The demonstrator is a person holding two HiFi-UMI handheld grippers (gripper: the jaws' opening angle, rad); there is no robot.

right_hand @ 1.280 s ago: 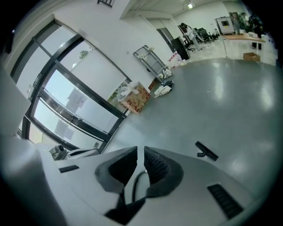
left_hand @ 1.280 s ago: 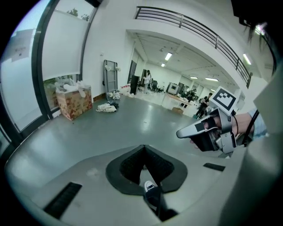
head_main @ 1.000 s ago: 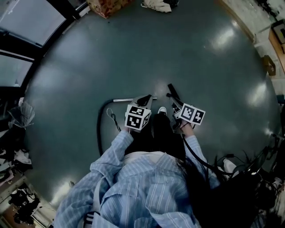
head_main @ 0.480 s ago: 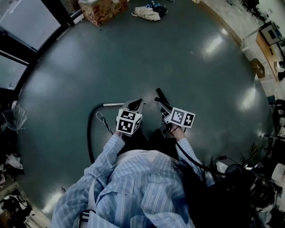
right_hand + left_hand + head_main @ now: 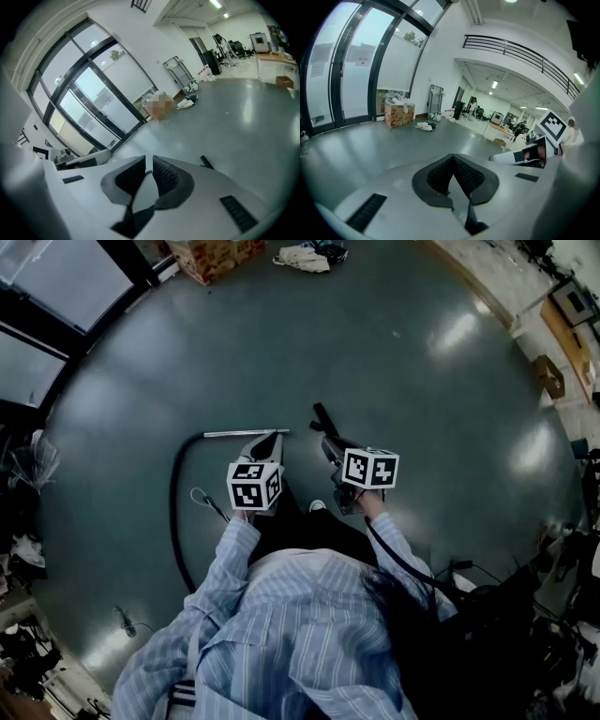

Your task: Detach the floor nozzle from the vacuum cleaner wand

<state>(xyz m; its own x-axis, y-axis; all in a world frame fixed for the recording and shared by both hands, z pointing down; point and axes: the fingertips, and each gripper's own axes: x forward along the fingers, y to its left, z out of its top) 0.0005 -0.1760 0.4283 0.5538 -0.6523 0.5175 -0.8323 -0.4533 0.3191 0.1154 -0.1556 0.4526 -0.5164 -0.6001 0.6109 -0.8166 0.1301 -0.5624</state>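
Grey floor (image 5: pixel 422 381) carries a black hose (image 5: pixel 172 507) and cardboard box (image 5: pixel 211 254); left gripper (image 5: pixel 452 158) closed, right gripper (image 5: pixel 149 163) barely parted, empty.

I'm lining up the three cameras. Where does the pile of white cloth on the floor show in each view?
Head view: the white cloth pile lies at the top edge, near the middle.
Left gripper view: on the far floor, left of centre.
Right gripper view: on the far floor, right of centre and above it.
Shared landmark: the cardboard box stands just left of the pile in all three.
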